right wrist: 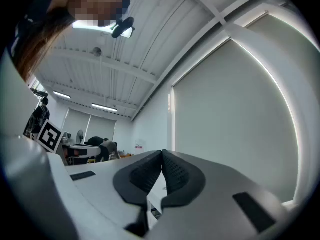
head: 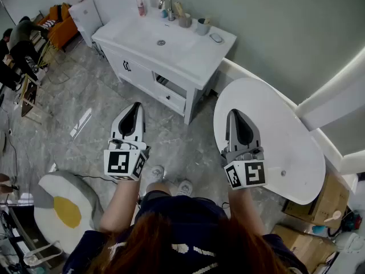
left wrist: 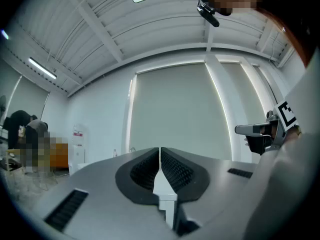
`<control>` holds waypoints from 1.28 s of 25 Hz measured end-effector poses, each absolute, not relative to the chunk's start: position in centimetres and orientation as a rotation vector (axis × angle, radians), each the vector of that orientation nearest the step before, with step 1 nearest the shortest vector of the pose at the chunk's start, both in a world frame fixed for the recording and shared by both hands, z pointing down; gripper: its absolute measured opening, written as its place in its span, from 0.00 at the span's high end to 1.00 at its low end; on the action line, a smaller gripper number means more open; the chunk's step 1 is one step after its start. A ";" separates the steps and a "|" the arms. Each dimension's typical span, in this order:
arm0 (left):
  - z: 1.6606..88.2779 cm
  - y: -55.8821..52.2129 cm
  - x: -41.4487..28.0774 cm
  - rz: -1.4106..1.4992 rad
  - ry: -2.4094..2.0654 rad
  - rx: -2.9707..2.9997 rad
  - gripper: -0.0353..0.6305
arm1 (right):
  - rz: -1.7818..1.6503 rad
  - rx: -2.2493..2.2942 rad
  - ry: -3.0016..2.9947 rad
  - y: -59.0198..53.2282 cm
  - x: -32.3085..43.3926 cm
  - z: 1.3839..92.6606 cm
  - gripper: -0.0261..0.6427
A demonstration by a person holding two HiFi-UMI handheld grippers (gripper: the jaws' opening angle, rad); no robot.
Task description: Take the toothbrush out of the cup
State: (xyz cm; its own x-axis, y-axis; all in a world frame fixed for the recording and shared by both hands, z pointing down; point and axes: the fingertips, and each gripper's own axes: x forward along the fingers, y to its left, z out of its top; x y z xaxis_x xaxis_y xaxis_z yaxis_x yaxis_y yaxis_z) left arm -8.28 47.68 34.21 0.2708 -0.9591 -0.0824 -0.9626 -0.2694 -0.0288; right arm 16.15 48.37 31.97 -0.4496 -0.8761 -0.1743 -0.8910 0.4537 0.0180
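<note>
Standing: a person [head: 171, 236] stands on a grey marbled floor [head: 97, 110] with both forearms stretched forward, a gripper in each hand.
Left gripper [head: 136, 105]: held level and pointing straight ahead. Its jaws are pressed together with nothing between them.
Right gripper [head: 234, 113]: held beside the left one and roughly parallel to it, nose tipped slightly upward. Its jaws are closed tight and hold nothing.
Left forearm [head: 122, 201]: bare and extended, with the marker cube just ahead of the hand.
Right forearm [head: 244, 210]: bare and extended in the same way.
Round white table [head: 285, 147]: lies under the right gripper and spreads out to its right.
Vanity [head: 191, 56]: a white sink cabinet well ahead of both gripper tips.
Cup [head: 185, 21]: stands at the back of the vanity top, just right of the tap [head: 165, 4]. It is far ahead of the tips and sits between the two grippers' lines of aim.
Toothbrush [head: 179, 9]: a pale upright shape rising from the cup, too small to show bristles.
Second cup [head: 203, 27]: stands just right of the first.
Contact: neither gripper is near the cup.
</note>
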 end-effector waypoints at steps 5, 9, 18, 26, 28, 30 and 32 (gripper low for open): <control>34.4 47.2 -7.7 0.079 1.858 -2.444 0.90 | 0.114 -1.505 2.578 47.8 16.3 32.3 0.94; 34.4 46.9 -7.3 0.077 1.854 -2.446 0.91 | 0.094 -1.479 2.584 47.4 16.6 32.4 0.94; 34.3 45.9 -7.0 0.076 1.875 -2.438 0.90 | 0.080 -1.471 2.582 46.2 17.4 32.2 0.94; 34.6 41.4 -8.4 0.081 1.868 -2.457 0.90 | 0.065 -1.489 2.565 41.7 16.0 32.4 0.94; 34.4 39.4 -8.7 0.087 1.852 -2.467 0.90 | 0.066 -1.496 2.565 40.0 15.4 32.2 0.94; 34.0 37.1 -9.2 0.098 1.839 -2.473 0.90 | 0.075 -1.502 2.559 38.0 14.8 31.8 0.94; 33.6 34.9 -9.8 0.108 1.825 -2.481 0.90 | 0.090 -1.512 2.545 35.9 14.3 31.1 0.94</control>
